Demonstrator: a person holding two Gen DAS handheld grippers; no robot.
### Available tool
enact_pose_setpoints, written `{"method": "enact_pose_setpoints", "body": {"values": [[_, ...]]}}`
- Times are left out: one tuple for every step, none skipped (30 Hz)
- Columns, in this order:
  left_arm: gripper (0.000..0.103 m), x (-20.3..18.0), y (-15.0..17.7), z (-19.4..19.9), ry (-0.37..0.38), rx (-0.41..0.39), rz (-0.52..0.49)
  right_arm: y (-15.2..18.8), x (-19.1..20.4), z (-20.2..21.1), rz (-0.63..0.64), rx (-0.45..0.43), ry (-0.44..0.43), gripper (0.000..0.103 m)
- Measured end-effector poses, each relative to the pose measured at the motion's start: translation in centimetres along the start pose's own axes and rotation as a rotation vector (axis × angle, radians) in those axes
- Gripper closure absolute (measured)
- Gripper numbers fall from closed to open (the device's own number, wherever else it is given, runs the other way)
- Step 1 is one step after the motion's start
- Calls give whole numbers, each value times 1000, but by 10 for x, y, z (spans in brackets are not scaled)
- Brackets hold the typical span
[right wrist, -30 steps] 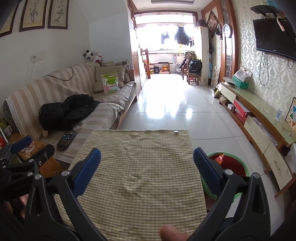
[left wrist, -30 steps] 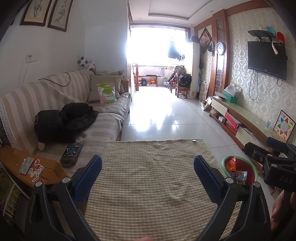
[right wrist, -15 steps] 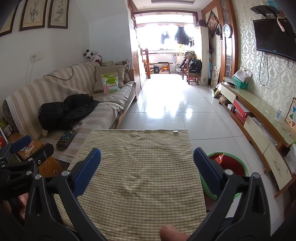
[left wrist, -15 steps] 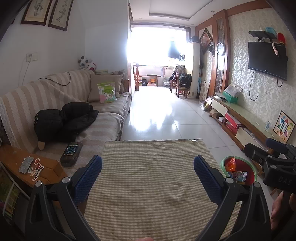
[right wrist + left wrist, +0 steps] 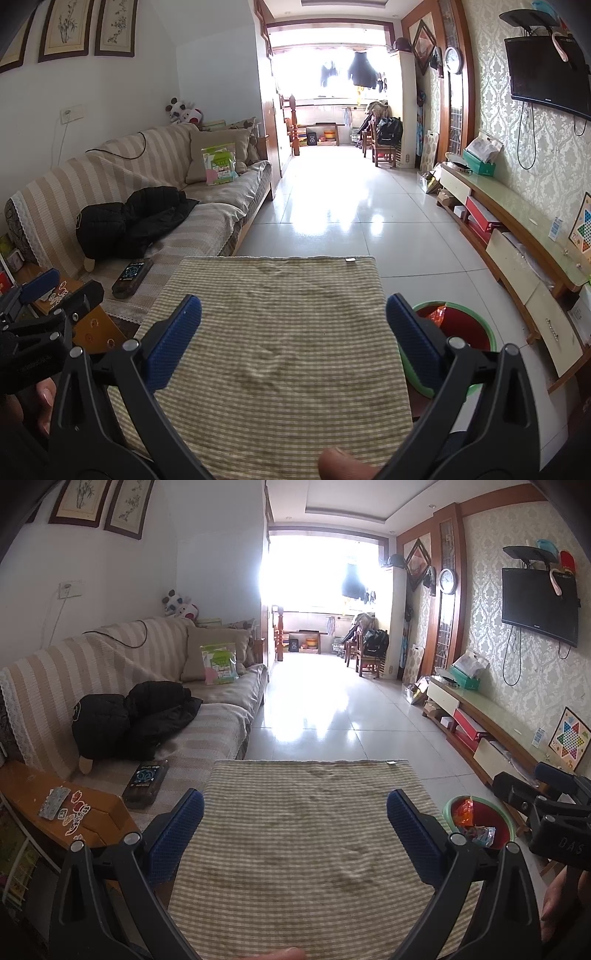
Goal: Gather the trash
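Observation:
A green bin with a red liner (image 5: 509,821) (image 5: 476,330) stands on the floor right of the table, with crumpled wrappers (image 5: 476,832) inside. The table wears a beige checked cloth (image 5: 306,834) (image 5: 280,332) with nothing lying on it. My left gripper (image 5: 295,819) is open above the cloth, blue pads wide apart and nothing between them. My right gripper (image 5: 293,325) is open too, over the same cloth, holding nothing. In the left wrist view the right gripper's body shows at the right edge; in the right wrist view the left gripper's body shows at the left edge.
A striped sofa (image 5: 122,686) on the left holds a black jacket (image 5: 129,720), a green snack bag (image 5: 219,663) and a dark remote-like device (image 5: 144,783). A wooden side table (image 5: 74,812) carries stickers. A low TV cabinet (image 5: 517,236) runs along the right wall. Tiled floor stretches ahead.

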State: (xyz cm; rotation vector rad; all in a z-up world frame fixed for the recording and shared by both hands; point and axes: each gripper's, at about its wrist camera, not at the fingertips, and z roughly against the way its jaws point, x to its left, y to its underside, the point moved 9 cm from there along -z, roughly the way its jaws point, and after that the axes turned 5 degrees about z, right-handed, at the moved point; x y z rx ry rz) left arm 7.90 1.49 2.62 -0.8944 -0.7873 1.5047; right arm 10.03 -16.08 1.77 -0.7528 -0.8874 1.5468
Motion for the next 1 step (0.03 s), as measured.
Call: {"method": "enact_pose_setpoints", "body": {"values": [[8, 0, 0, 0, -3, 2, 0, 0, 0, 0, -1, 0, 0, 5]]}}
